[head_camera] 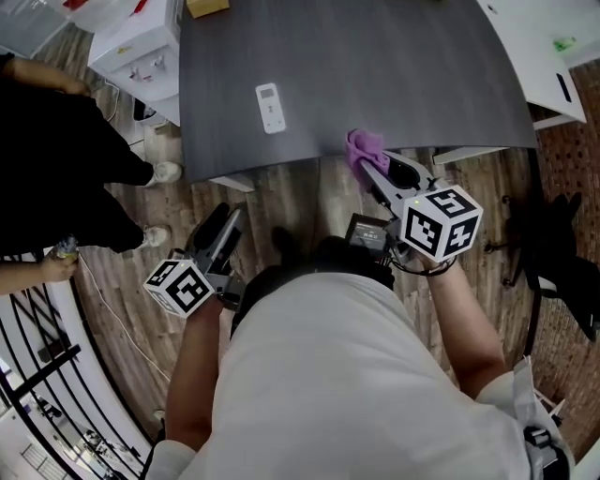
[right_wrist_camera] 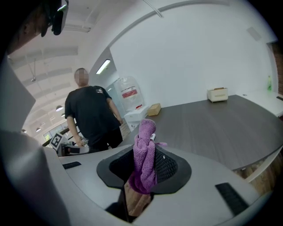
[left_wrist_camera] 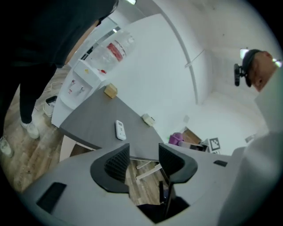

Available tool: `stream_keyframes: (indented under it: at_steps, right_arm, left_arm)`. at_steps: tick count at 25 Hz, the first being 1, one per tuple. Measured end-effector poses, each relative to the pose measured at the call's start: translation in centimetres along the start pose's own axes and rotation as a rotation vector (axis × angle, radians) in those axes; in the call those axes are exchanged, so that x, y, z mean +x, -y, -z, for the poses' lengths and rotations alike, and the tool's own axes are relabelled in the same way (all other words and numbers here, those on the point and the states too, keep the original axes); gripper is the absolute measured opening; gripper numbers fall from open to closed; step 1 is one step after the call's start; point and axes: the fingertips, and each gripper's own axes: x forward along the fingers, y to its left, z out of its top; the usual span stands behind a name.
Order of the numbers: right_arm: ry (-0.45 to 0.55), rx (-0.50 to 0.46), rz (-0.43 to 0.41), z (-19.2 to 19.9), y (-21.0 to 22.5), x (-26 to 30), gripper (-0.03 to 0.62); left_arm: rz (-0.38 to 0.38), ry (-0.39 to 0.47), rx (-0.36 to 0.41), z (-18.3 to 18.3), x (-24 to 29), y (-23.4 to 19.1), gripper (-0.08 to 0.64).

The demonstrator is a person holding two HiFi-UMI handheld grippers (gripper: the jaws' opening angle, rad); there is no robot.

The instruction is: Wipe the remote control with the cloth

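Note:
A white remote control (head_camera: 270, 108) lies face up on the dark grey table (head_camera: 394, 66), near its front edge; the left gripper view also shows the remote control (left_wrist_camera: 120, 129). My right gripper (head_camera: 368, 166) is shut on a bunched purple cloth (head_camera: 363, 148) held at the table's front edge, right of the remote. In the right gripper view the cloth (right_wrist_camera: 147, 132) stands up from between the jaws of the right gripper (right_wrist_camera: 145, 152). My left gripper (head_camera: 225, 220) hangs over the wooden floor below the table edge. Nothing is between the left gripper's (left_wrist_camera: 143, 152) open jaws.
A person in black (head_camera: 56, 159) stands at the left beside a white water dispenser (head_camera: 141, 47). A cardboard box (head_camera: 208, 7) sits at the table's far edge, and a small white box (right_wrist_camera: 217, 94) further along it. A white desk (head_camera: 553, 56) and a black chair base (head_camera: 562, 262) are at the right.

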Motion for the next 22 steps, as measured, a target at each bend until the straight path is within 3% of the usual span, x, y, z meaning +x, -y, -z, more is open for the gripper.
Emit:
stream_keyframes:
  at_steps: [4,7,10,13,17,22]
  right_arm:
    - [0.003,-0.142,0.032,0.4,1.3,-2.0,0.104]
    - [-0.020,-0.233,0.040,1.8,2.2,-3.9,0.104]
    - [-0.043,-0.257,0.027,4.5,3.3,-6.6,0.104]
    - [-0.069,-0.213,0.007,7.1,3.4,-8.5,0.104]
    - [-0.099,-0.054,-0.010,9.8,1.0,-9.8,0.104]
    - [-0.104,-0.021,0.036,11.0,-1.7,-11.2,0.104]
  left_arm:
    - [0.097,-0.070,0.081,4.2,-1.4,5.3,0.113]
    - [0.175,-0.169,0.125,8.6,-0.3,9.6,0.082]
    - [0.232,-0.285,0.161,14.1,0.7,13.9,0.073]
    - [0.243,-0.383,0.208,18.6,1.1,16.7,0.067]
    - [0.225,-0.530,0.287,22.9,1.0,17.7,0.039]
    - [0.283,-0.663,0.396,25.2,0.4,17.8,0.026]
